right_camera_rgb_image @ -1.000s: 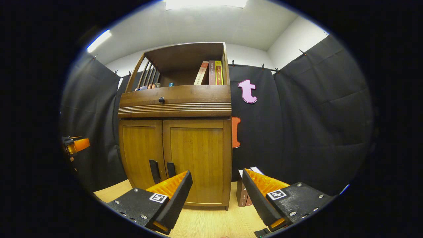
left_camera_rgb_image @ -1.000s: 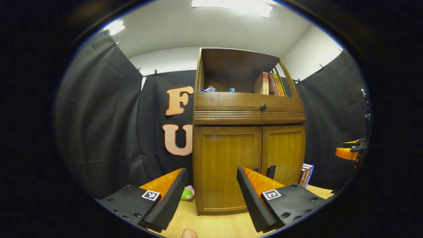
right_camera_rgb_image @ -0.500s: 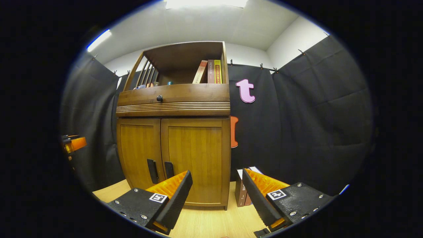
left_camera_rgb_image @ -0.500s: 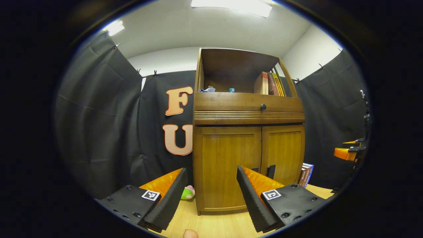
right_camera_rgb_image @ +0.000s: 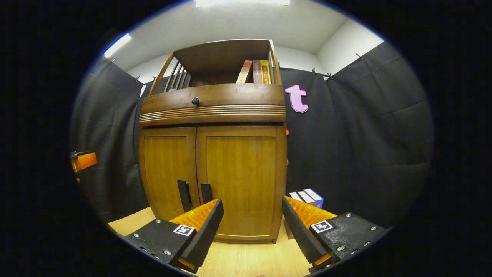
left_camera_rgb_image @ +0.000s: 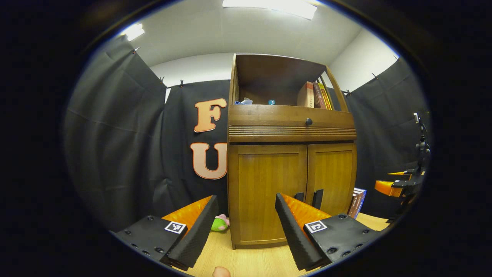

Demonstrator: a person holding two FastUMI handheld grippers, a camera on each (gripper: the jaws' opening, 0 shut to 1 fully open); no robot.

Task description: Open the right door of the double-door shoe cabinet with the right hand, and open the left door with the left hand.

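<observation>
Cabinet (right_camera_rgb_image: 215, 169) on pale wood floor (right_camera_rgb_image: 246, 257), doors closed, black cloth wall (right_camera_rgb_image: 357, 134) behind. Left hand-held gripper (left_camera_rgb_image: 244, 219) spread; right hand-held gripper (right_camera_rgb_image: 251, 223) spread, both short of cabinet.

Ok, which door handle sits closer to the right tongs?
The right door's handle, the one beside the near finger of the right tongs; the left door's handle lies farther left.

Left tongs (left_camera_rgb_image: 243, 231): matte mounts, round screw heads, a square black-and-white marker tag on each, ribbed finger backs, foam-textured inner pads. Right tongs (right_camera_rgb_image: 250, 231): same build, same tags.
</observation>
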